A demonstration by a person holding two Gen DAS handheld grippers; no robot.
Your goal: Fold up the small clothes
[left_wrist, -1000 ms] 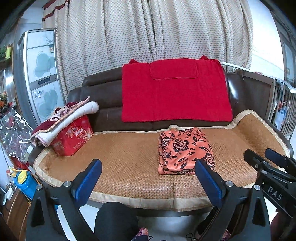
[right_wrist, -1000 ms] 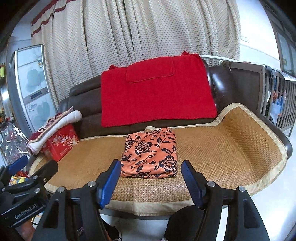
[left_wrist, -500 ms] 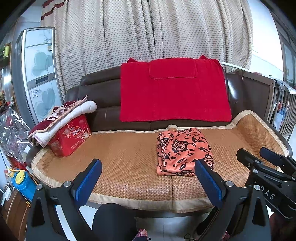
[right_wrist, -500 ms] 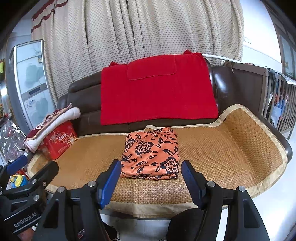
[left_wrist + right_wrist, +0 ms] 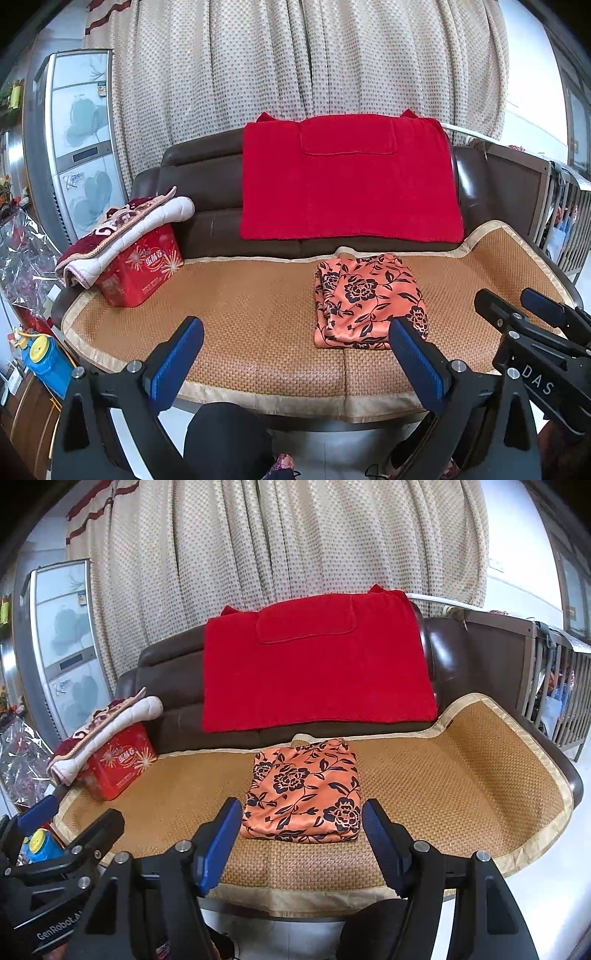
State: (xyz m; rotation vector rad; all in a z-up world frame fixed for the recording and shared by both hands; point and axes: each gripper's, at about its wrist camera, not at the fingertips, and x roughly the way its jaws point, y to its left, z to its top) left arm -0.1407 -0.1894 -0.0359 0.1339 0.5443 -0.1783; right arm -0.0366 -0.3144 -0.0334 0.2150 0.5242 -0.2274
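An orange garment with a black flower print (image 5: 365,300) lies folded into a neat rectangle on the woven mat (image 5: 251,306) of the sofa seat; it also shows in the right wrist view (image 5: 304,790). My left gripper (image 5: 295,332) is open and empty, held back from the sofa's front edge, to the left of the garment. My right gripper (image 5: 302,812) is open and empty, just in front of the garment. The right gripper also shows in the left wrist view (image 5: 524,306).
A red towel (image 5: 349,177) hangs over the brown sofa back. A red box (image 5: 142,269) with a folded blanket (image 5: 122,232) on it stands at the seat's left end. A fridge (image 5: 79,147) stands at far left, a slatted crib (image 5: 561,698) at right.
Both grippers have drawn back and risen slightly from the sofa, so the garment sits a little lower and farther in both views. Both stay open and empty.
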